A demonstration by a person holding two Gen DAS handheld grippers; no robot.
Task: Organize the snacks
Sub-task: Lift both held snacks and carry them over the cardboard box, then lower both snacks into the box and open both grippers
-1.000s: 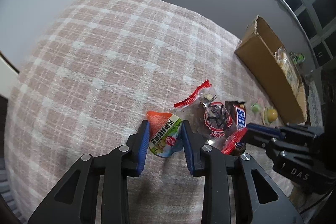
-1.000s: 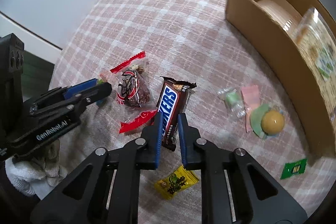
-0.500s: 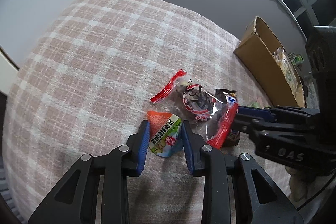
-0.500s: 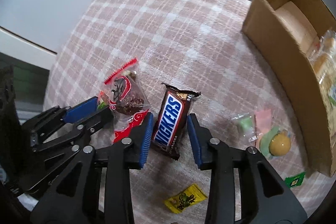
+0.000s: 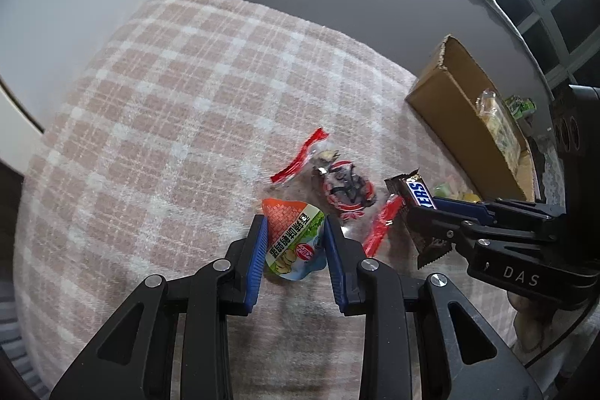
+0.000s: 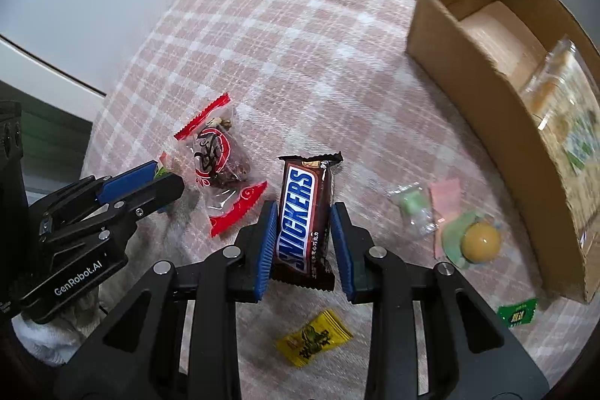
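Observation:
My left gripper [image 5: 294, 220] is shut on a small orange and green snack packet [image 5: 294, 244], just above the checked tablecloth [image 5: 180, 107]. My right gripper [image 6: 303, 208] has a Snickers bar [image 6: 300, 212] lengthwise between its blue pads, and its jaws are closing on it. In the left wrist view the Snickers bar [image 5: 418, 192] sticks out tilted from the right gripper [image 5: 425, 212]. A clear packet with red ends [image 6: 219, 158] lies between the two grippers. The left gripper [image 6: 165, 175] reaches in from the left.
An open cardboard box [image 6: 468, 70] stands at the right and holds a large clear packet [image 6: 562, 107]. Loose on the cloth lie a green candy [image 6: 410, 203], a yellow ball sweet [image 6: 480, 238], a yellow sachet [image 6: 313, 338] and a green sachet [image 6: 517, 312].
The right gripper opened from shut, came down astride the Snickers bar and closed on its sides. The red-ended packet shifted slightly away. The left gripper kept its hold.

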